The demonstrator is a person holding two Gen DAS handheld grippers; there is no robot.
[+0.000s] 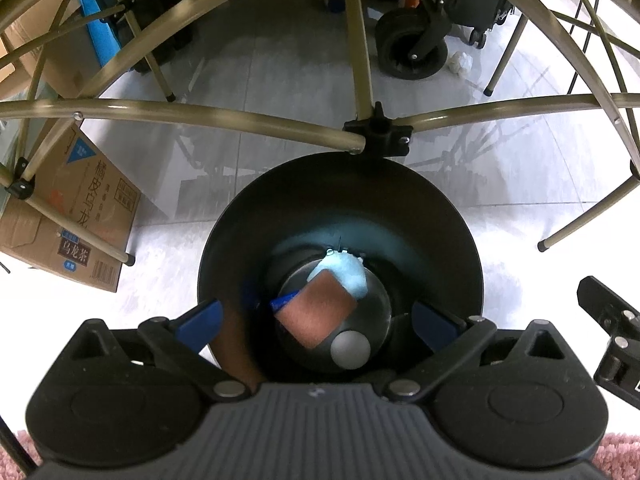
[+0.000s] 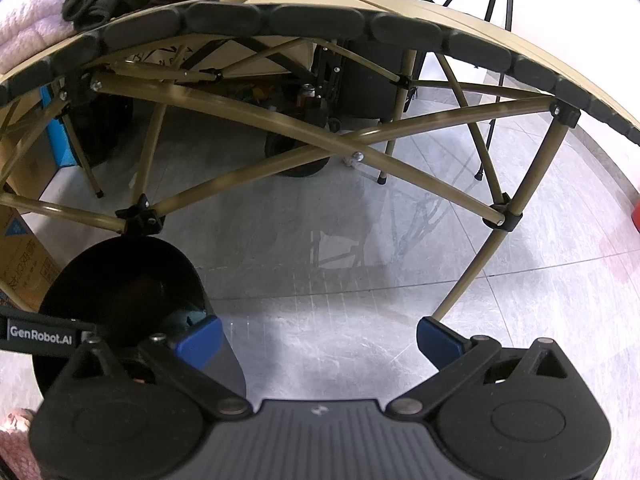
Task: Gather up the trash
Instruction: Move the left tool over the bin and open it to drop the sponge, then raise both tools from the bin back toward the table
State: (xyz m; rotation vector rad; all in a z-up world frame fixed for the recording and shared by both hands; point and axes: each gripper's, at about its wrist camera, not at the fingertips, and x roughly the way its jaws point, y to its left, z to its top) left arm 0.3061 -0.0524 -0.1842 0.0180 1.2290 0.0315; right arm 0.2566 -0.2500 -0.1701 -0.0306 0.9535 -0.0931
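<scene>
A black round trash bin [image 1: 440,216] stands on the floor under the folding table. Inside it lie a brown pad [image 1: 316,312], a pale blue-white crumpled piece [image 1: 348,274] and a grey ball [image 1: 350,349]. My left gripper [image 1: 318,320] is open and empty, directly above the bin's mouth. My right gripper [image 2: 318,336] is open and empty, to the right of the bin [image 2: 120,272], over bare floor. A crumpled white paper [image 1: 459,62] lies on the floor far back by a wheel.
The folding table's tan metal legs and braces [image 1: 200,114] cross just beyond the bin. Cardboard boxes [image 1: 80,216] sit at the left. A black wheeled cart [image 1: 412,52] stands behind. The table top [image 2: 360,12] holds clothes at its left. Pink rug [image 1: 620,456] lies near me.
</scene>
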